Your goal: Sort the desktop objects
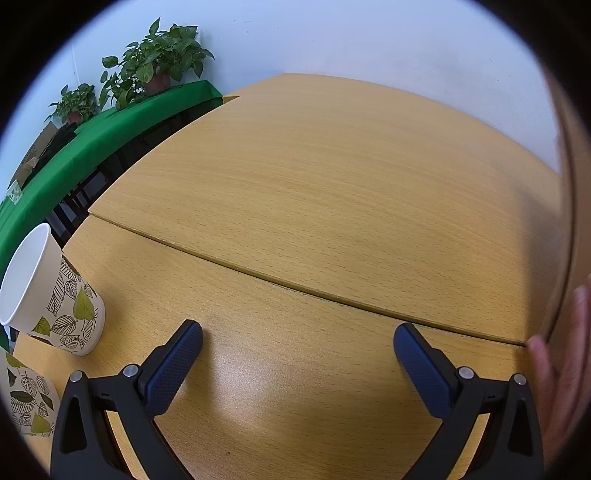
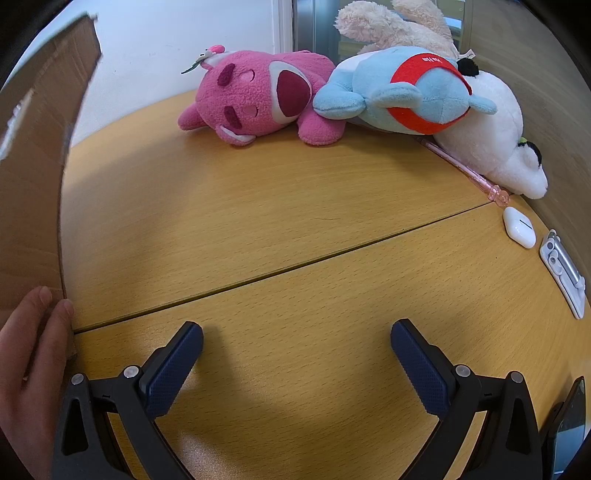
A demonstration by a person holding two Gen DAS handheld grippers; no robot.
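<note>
My left gripper (image 1: 298,334) is open and empty, low over the wooden table (image 1: 314,184). A leaf-patterned paper cup (image 1: 48,291) stands to its left, a second one (image 1: 27,402) at the lower left edge. My right gripper (image 2: 296,334) is open and empty over the same table (image 2: 258,206). Far ahead lie a pink plush bear (image 2: 255,96), a blue and red plush (image 2: 406,88), a white plush (image 2: 498,133) and a cream plush (image 2: 391,22). A pink pen (image 2: 465,170), a white earbud case (image 2: 519,226) and a silver-white stand (image 2: 563,271) lie at the right.
A cardboard box (image 2: 33,155) stands between the grippers, with a bare hand (image 2: 33,365) on it; the hand also shows in the left wrist view (image 1: 565,354). A green-covered table (image 1: 92,136) with potted plants (image 1: 162,59) stands left. A dark phone (image 2: 569,424) is at the lower right.
</note>
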